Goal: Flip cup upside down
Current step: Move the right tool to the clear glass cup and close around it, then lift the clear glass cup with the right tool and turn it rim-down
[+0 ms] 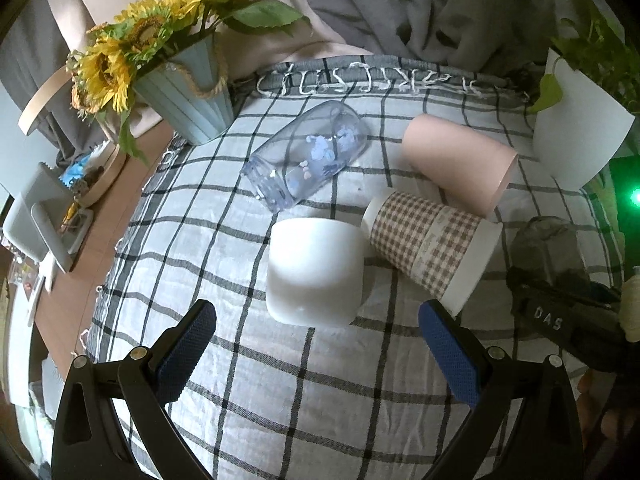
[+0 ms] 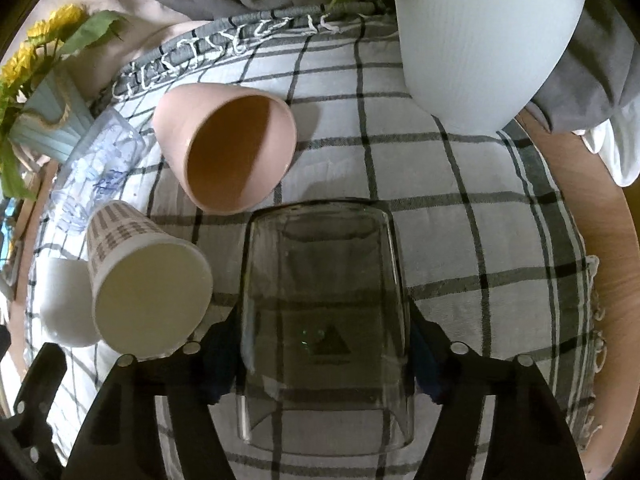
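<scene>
In the right wrist view we see the right hand-held gripper (image 2: 324,360) clamped on a smoky clear glass cup (image 2: 324,320), its blue pads pressed against both sides of the glass wall. The cup points away from the camera, its thick base on the far end, over the checked cloth (image 2: 480,220) that covers the bench. Whether it touches the cloth we cannot tell.

Taking that glass cup as our landmark, a pink cup (image 2: 228,144) lies on its side just beyond it and to the left, its mouth turned toward the camera. A checked paper cup (image 2: 148,280) lies tipped right beside the glass cup's left wall, its white rim near the left finger. A white cup (image 2: 64,300) sits farther left, behind the paper cup, and a clear printed glass (image 2: 100,160) lies beyond that. A white plant pot (image 2: 480,40) stands well past the glass cup, to the right.

In the left wrist view the left hand-held gripper (image 1: 318,328) is spread wide and holds nothing, hovering just short of the white cup (image 1: 316,272). A blue ribbed pot of sunflowers (image 1: 192,92) stands at the cloth's far left corner.
</scene>
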`<state>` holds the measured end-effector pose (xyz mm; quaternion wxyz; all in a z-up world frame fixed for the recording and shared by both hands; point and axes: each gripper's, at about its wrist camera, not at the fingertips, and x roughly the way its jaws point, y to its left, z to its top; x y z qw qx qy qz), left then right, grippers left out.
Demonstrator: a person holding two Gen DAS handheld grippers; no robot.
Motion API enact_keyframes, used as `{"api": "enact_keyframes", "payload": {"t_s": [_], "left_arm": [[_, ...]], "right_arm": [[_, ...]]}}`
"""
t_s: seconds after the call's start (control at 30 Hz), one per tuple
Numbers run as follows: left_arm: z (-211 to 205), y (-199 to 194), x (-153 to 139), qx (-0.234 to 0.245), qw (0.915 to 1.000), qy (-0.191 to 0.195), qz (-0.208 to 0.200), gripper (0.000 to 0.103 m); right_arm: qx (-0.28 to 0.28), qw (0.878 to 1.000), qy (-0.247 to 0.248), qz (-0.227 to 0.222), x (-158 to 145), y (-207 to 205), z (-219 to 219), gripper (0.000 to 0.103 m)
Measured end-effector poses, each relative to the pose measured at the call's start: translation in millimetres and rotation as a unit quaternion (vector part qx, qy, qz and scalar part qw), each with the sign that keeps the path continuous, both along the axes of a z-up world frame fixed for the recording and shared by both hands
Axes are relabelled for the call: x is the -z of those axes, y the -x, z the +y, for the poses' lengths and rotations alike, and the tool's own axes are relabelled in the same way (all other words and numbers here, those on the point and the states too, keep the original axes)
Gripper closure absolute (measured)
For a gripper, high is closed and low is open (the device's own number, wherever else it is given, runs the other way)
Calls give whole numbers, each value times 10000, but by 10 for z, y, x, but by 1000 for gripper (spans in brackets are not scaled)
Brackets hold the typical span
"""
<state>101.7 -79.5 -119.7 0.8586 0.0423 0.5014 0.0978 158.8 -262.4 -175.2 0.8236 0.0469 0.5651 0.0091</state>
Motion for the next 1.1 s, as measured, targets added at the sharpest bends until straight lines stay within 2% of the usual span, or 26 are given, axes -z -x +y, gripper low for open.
{"api": "enact_keyframes", "payload": {"t_s": [0.4,0.7,1.1], "left_arm": [[132,73,-57,153,9998,131,-70,0],[453,239,-164,499,9978,423,-126,0],[982,483,-171,828,9952,514,-56,0]], "right_arm": [[261,9996,-110,-7,-75,118,-2,35],[543,9984,-89,-138,-356,589,234,35],[794,9964,-175,-229,-584,1194,764,35]]}}
